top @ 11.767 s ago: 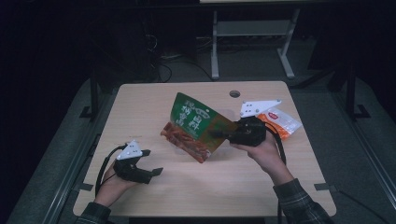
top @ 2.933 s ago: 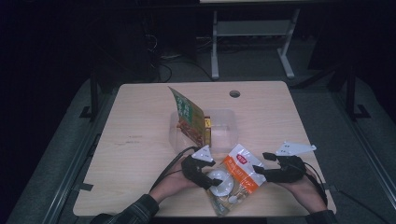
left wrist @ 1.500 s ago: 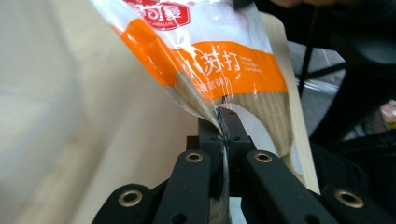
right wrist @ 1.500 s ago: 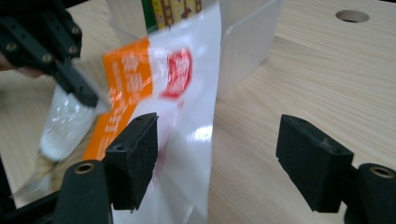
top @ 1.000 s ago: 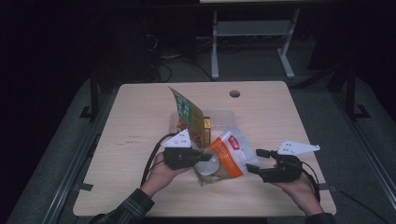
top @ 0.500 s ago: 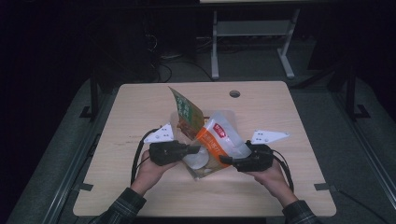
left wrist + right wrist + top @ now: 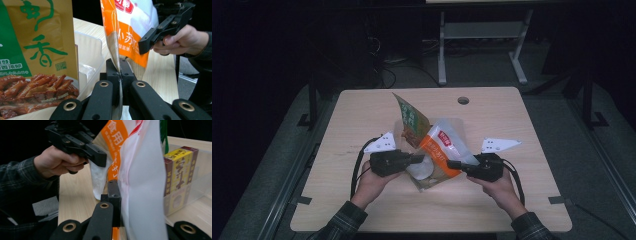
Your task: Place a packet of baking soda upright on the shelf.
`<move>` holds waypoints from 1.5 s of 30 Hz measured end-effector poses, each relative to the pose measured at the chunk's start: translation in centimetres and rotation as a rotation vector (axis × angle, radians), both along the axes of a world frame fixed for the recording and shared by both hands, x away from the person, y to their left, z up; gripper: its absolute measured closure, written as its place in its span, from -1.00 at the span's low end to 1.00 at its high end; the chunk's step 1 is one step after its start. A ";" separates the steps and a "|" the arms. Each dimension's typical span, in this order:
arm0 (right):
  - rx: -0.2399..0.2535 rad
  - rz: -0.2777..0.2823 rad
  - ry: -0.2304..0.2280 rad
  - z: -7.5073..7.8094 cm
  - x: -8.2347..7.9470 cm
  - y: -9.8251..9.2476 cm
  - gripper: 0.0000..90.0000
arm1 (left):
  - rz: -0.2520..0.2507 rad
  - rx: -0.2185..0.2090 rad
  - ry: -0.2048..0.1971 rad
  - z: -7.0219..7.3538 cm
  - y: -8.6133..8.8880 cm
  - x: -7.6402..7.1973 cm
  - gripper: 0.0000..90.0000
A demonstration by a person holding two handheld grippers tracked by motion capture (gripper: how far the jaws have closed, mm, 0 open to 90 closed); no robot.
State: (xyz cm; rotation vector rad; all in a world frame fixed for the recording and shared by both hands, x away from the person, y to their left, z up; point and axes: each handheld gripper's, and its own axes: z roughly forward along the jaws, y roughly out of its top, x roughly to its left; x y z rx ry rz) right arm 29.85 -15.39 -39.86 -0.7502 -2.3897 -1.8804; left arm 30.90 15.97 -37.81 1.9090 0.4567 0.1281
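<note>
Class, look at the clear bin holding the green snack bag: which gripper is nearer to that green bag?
Left. The left gripper sits just below the green bag, clamping the orange bag's edge; the right gripper grips that bag's far side, farther off.

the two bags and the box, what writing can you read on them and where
green and gold bag: large green "香"; small white lines beside it too blurred.
orange and white bag: white "食用" at the top; remaining characters cut off or folded.
yellow and brown box: dark characters, too blurred to read.

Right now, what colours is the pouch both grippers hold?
Orange and white pouch with red logo; clearest in the left gripper view.
</note>
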 end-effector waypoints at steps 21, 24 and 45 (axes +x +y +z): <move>0.056 0.113 -0.001 1.4 -2.0 -1.5 1.00 | -0.074 0.096 0.011 -1.5 -3.4 -0.7 0.70; 0.051 0.107 -0.001 1.4 -2.3 -2.0 1.00 | -0.078 0.093 0.021 -1.7 -3.5 -0.7 0.52; -0.011 -0.010 -0.078 3.6 -2.1 -5.8 1.00 | -0.022 0.201 0.057 -2.8 1.6 -1.9 -0.18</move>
